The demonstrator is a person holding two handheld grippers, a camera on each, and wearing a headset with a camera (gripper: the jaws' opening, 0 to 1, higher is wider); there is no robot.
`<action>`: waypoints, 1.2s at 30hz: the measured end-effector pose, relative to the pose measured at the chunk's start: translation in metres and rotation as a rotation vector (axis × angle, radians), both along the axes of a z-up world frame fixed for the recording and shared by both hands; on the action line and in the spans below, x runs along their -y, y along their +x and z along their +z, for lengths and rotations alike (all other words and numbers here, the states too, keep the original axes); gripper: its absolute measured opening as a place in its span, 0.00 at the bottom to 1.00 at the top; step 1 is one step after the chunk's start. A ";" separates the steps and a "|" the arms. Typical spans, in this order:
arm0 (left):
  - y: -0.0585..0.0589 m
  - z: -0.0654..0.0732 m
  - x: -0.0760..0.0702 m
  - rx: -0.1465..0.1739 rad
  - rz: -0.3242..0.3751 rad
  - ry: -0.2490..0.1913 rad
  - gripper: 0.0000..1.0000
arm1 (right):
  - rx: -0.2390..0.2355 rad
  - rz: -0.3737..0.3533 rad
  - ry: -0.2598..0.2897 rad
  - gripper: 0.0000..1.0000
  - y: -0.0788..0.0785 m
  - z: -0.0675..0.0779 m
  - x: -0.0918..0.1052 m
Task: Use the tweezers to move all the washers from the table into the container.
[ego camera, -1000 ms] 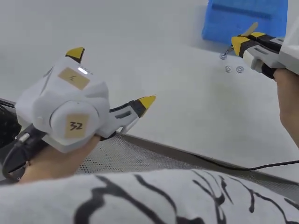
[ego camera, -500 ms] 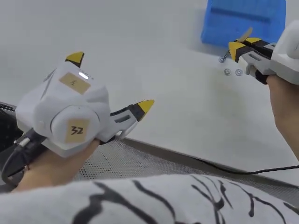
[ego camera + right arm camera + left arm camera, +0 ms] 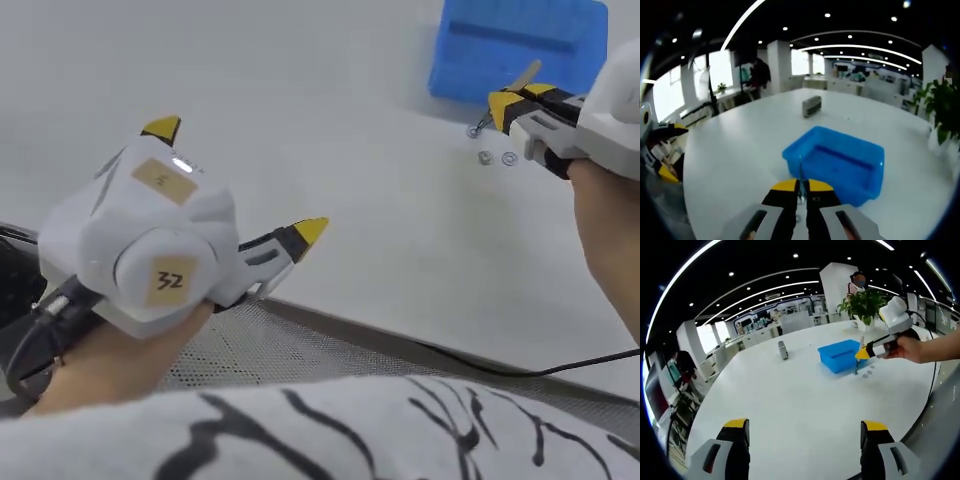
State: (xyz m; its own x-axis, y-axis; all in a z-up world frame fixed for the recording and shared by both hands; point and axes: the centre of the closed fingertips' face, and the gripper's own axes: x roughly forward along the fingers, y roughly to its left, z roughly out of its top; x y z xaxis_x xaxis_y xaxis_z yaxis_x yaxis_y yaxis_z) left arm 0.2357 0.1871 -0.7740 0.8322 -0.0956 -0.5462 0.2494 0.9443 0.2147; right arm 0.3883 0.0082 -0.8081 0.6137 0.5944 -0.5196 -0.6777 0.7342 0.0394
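Observation:
My right gripper (image 3: 508,101) hovers just in front of the blue container (image 3: 520,45), shut on a pair of thin tweezers (image 3: 484,122) that point down at the white table. A small washer (image 3: 474,131) sits at the tweezers' tips; whether it is pinched I cannot tell. Two more washers (image 3: 485,158) (image 3: 509,158) lie on the table just below. In the right gripper view the jaws (image 3: 801,187) clamp the tweezers (image 3: 800,172) before the container (image 3: 840,165). My left gripper (image 3: 236,180) is open and holds nothing, near the table's front edge, far left of the washers.
The white table (image 3: 350,180) stretches wide around the container. A perforated metal strip (image 3: 270,345) and a black cable (image 3: 500,365) run along its near edge. A small grey box (image 3: 783,350) stands far behind the container (image 3: 842,355). People stand in the background.
Only the head camera has drifted slightly. Both grippers and the washers keep about the same places.

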 end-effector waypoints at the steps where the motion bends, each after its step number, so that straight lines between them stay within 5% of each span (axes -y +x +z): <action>1: 0.000 -0.001 0.000 -0.003 0.000 0.003 0.94 | -0.003 -0.003 0.002 0.02 0.000 0.000 0.001; 8: -0.001 -0.003 -0.002 -0.006 0.001 0.009 0.94 | -0.030 0.007 0.026 0.01 -0.003 0.003 0.000; 22: -0.001 -0.006 -0.004 -0.013 -0.002 0.027 0.94 | 0.027 0.074 0.068 0.01 -0.005 0.053 -0.016; 36: -0.001 -0.008 -0.004 -0.019 -0.006 0.031 0.93 | 0.074 0.064 0.118 0.01 0.012 0.084 -0.018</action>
State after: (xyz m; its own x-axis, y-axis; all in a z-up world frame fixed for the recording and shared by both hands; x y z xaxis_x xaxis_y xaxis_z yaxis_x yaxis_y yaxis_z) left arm 0.2350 0.1907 -0.7816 0.8210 -0.0836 -0.5648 0.2596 0.9357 0.2389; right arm 0.4001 0.0258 -0.7241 0.6071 0.6877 -0.3981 -0.7270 0.6829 0.0712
